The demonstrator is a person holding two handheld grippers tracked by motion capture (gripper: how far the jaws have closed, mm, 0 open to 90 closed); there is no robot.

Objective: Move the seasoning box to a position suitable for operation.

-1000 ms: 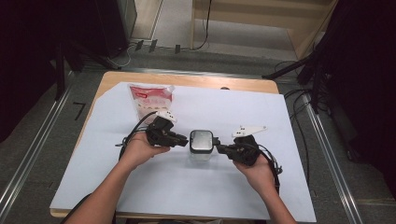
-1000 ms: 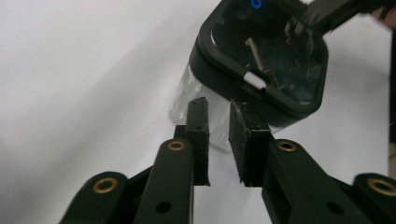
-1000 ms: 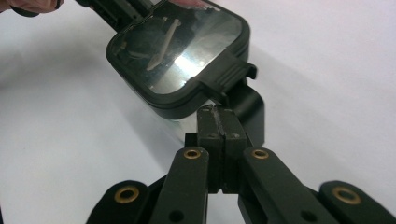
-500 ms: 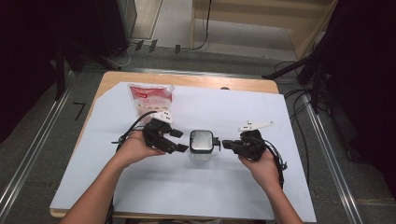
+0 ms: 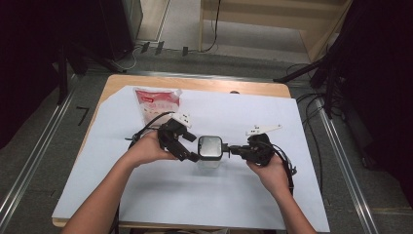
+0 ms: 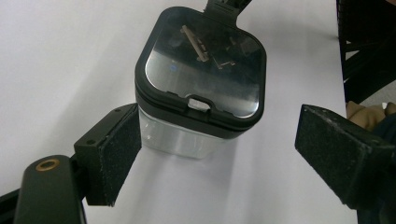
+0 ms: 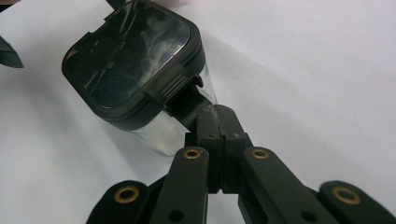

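Now your left gripper (image 5: 191,146) has just been opening: its jaws stand wide apart at the box's (image 5: 210,147) nine o'clock side, with nothing pressed between the pads (image 6: 114,154). Your right gripper (image 5: 233,150), at three o'clock, is clamped shut, its tips against a tab (image 7: 180,88) on the lid (image 6: 203,77). The box stands mid-sheet (image 5: 146,195), lid seemingly seated. You appear to be working the latches; next, likely lever the tab while steadying the box. At eleven o'clock, farther off, lies a pouch (image 5: 157,103).
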